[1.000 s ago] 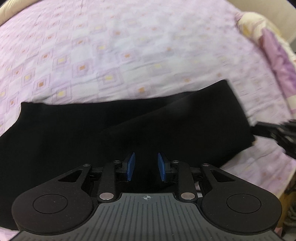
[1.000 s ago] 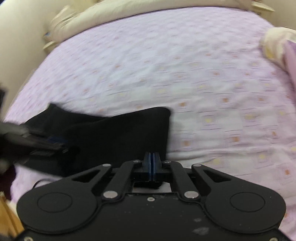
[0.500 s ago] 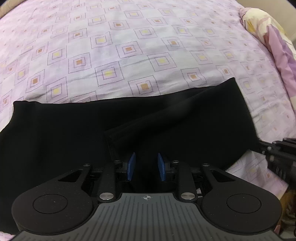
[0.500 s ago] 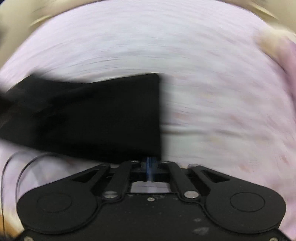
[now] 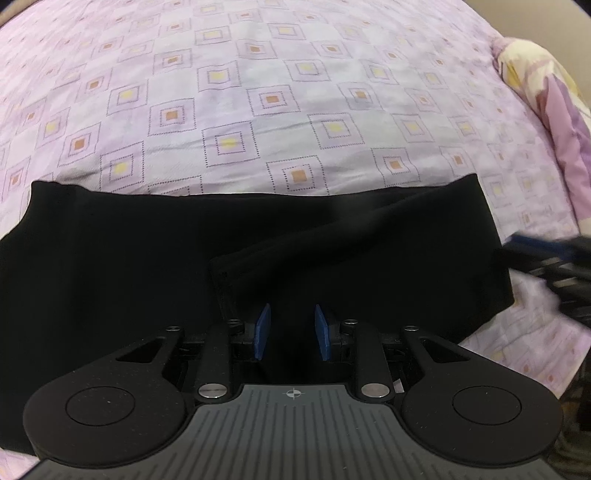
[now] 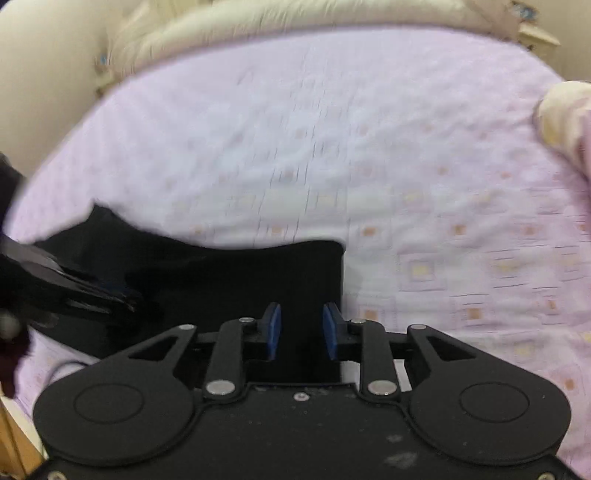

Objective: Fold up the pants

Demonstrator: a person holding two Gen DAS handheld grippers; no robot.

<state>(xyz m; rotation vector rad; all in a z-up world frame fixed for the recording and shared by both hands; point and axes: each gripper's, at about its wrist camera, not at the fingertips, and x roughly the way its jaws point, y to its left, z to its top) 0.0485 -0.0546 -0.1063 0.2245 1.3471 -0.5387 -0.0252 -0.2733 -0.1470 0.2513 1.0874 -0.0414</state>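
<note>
The right gripper [image 6: 301, 330] has just been opening over the black pants [image 6: 236, 273]; the released fold could spring back.

The left gripper [image 5: 291, 331] is parted too.

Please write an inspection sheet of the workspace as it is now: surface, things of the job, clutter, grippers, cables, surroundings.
Surface: bed sheet, lilac with a pattern of squares, lightly creased.
Job's things: black pants lying flat across the sheet, one layer folded over on the right part.
Clutter: a patterned pillow at the right edge.
Grippers: left gripper open over the pants, blue pads apart. Right gripper open; its jaws have just been opening, with the pants' end below them, not pinched.
Cables: a thin loop at the lower left of the right wrist view; blurred.
Surroundings: cream bedding beyond the far edge.
</note>
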